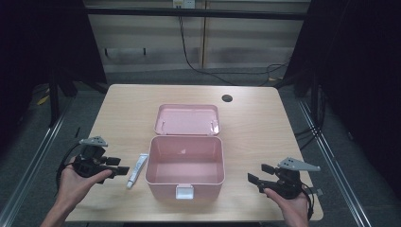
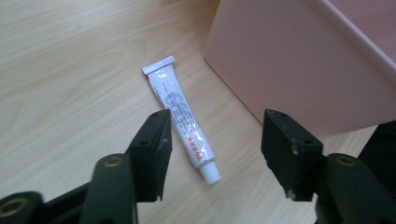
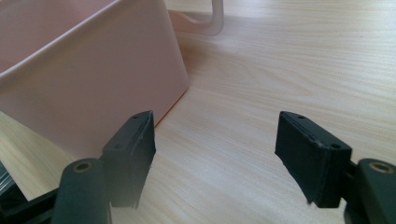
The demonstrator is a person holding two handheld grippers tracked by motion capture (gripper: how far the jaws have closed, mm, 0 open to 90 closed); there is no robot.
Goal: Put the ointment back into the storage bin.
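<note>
The left gripper [image 2: 215, 154] hovers with fingers released — the small white plastic tube [image 2: 183, 117] lies between them, untouched. The right gripper [image 3: 215, 158] also gapes, empty — the pink plastic box [image 3: 84, 70] sits just beyond its left finger.

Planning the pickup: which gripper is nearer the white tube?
Left. The left gripper hovers just beside the tube; the right gripper is across the pink box.

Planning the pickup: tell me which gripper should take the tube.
Left. The left gripper has open jaws right over the tube, left of the pink box; the right gripper is beyond the box.
</note>
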